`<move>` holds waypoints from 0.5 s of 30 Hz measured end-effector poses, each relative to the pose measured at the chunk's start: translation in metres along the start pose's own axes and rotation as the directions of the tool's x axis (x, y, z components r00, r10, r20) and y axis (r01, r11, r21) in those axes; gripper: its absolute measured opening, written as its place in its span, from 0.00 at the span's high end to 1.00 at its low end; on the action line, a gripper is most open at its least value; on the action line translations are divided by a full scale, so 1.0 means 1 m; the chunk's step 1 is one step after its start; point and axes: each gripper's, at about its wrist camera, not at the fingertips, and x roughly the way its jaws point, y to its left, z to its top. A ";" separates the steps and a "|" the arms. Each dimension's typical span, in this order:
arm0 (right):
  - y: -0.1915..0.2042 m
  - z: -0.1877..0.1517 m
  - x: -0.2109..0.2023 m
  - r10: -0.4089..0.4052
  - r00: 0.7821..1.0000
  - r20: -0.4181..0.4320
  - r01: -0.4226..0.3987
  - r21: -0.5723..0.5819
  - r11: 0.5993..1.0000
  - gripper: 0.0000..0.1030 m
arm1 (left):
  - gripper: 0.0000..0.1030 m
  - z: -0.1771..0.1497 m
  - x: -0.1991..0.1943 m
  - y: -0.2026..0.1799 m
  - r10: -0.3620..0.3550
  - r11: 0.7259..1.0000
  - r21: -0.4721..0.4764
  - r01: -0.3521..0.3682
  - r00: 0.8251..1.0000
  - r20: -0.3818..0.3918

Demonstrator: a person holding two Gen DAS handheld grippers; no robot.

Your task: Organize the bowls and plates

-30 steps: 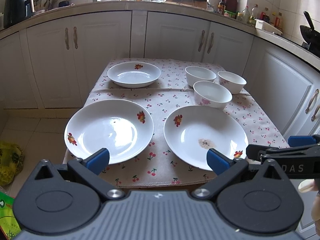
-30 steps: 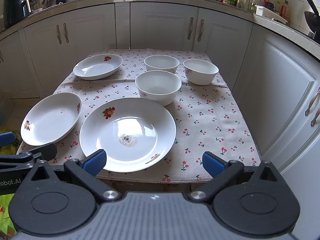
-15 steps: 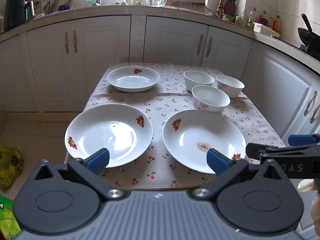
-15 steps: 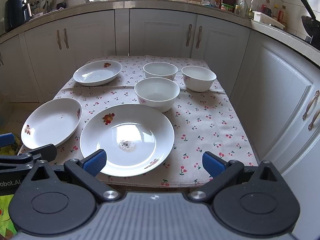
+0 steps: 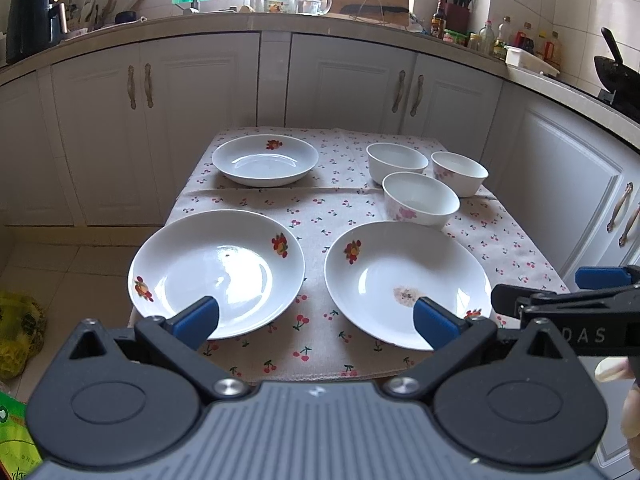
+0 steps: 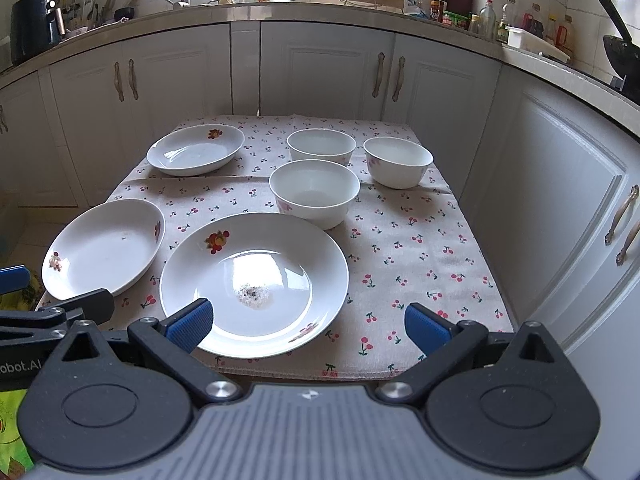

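Plates [image 5: 216,272] and bowls [image 5: 420,198] all loose on the cherry-print counter [image 6: 420,264], nothing stacked yet; left hand-held gripper [image 5: 316,316] and right hand-held gripper [image 6: 308,322] both spread wide, empty, hovering short of the near edge. Likely next: reaching ahead for the plate [image 6: 256,280] dead in front, pinching its near rim. Nearest bowl [image 6: 314,192] right behind that plate, so little room to push forward.

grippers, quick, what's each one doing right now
Left gripper: open, holding nothing, short of the plates.
Right gripper: open, holding nothing.
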 end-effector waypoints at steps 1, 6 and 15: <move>0.000 0.001 0.001 -0.001 1.000 -0.001 0.001 -0.003 1.000 0.00 | 0.01 0.001 0.001 0.000 0.000 1.000 0.001 0.000 1.000 -0.002; 0.002 0.005 0.005 0.006 1.000 0.008 -0.006 -0.024 1.000 0.00 | 0.01 0.002 0.004 0.001 -0.011 1.000 0.004 0.011 1.000 0.006; 0.007 0.017 0.017 0.011 1.000 0.021 -0.009 -0.090 0.996 0.00 | 0.01 0.010 0.018 0.006 -0.022 1.000 0.006 0.022 1.000 0.001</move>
